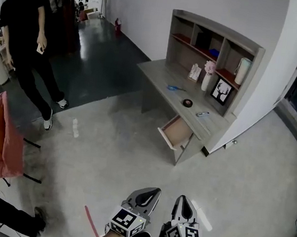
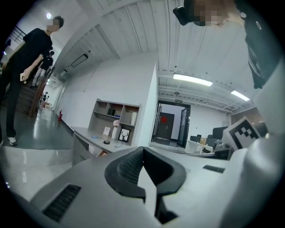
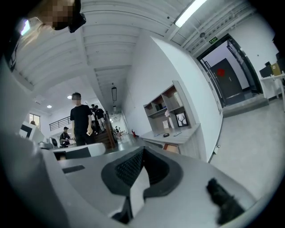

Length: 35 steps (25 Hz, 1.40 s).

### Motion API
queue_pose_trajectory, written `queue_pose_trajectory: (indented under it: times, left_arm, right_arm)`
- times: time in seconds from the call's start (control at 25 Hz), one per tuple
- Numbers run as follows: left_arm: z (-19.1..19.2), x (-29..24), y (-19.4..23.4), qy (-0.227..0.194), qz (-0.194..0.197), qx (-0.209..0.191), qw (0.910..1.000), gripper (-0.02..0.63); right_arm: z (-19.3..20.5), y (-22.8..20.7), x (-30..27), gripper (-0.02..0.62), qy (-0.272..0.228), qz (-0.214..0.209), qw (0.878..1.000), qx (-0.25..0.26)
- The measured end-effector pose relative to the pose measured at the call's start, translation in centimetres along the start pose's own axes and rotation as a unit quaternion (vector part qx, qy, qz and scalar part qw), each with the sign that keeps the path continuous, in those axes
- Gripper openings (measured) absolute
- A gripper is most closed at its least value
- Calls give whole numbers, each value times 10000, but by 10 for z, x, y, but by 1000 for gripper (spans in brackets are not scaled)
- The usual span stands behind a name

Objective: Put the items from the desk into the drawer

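Standing well back from the desk [image 1: 159, 73], you hold both claws low at the bottom of the head view, side by side and aimed roughly level across the bare floor. The left gripper [image 1: 154, 192] has its jaws pressed together with nothing between them, and the right gripper [image 1: 183, 199] is likewise closed and empty; each gripper view shows the dark pads meeting at the tip.

The task's things lie ahead and a little to your right, well apart from either claw. On the desktop sit a blue item [image 1: 173, 88], a black round item [image 1: 187, 103] and a small pale item with a blue end [image 1: 202, 114], strung out along the desk's long axis, which runs from upper left to lower right in the head view. They are too small here to name with certainty. The drawer [image 1: 176, 130] stands pulled out below the desktop's near end, opening toward you and to the left, with its inside showing bare.

By this reading no item has gone in yet, and the approach comes first. The right gripper is slightly the nearer to the desk, and the pale item lies nearest the drawer, so it looks the likely first pick. Both claws would have to open before any grasp.

A person in black [image 1: 25, 25] stands off to the left, well clear of the line to the desk.
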<state>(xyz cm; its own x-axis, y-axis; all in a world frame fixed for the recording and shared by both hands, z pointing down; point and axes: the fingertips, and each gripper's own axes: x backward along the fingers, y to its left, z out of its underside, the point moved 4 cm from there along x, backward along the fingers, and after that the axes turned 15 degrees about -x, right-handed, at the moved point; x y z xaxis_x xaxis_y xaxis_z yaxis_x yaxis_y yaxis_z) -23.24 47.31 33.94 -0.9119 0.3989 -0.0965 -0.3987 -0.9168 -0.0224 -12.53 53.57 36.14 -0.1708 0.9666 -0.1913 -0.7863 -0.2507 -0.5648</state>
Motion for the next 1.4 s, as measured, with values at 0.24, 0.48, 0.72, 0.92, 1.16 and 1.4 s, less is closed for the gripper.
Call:
queue_pose_trajectory:
  times: [0.24,0.48,0.72,0.92,1.16,1.4]
  left_arm:
    - [3,-11,-17,8,-43,-2,10000,9]
    - [6,-19,-11,87,-157,-20,9998,9]
    - [10,-55,13,51,-93,-70,9999,9]
    - [8,-97,38,-51,201,-79,9998,9]
    - [-2,-143,79,60,213,-55,9997,9]
    - [-10,-187,126,84,189,-79,9998,9]
  right_arm:
    - [-13,-13,9,4,-116,-149,9997,136]
    - [-14,-22,-3,3,-91,-149,9998,102]
    - [-21,-28,-37,3,-124,-203,9996,125]
    - [-42,-35,-81,3,-115,-158,9997,157]
    - [-69,-43,-138,3,-207,-11,9996,186]
    - [-91,-48,-194,3,-287,92,9994,197]
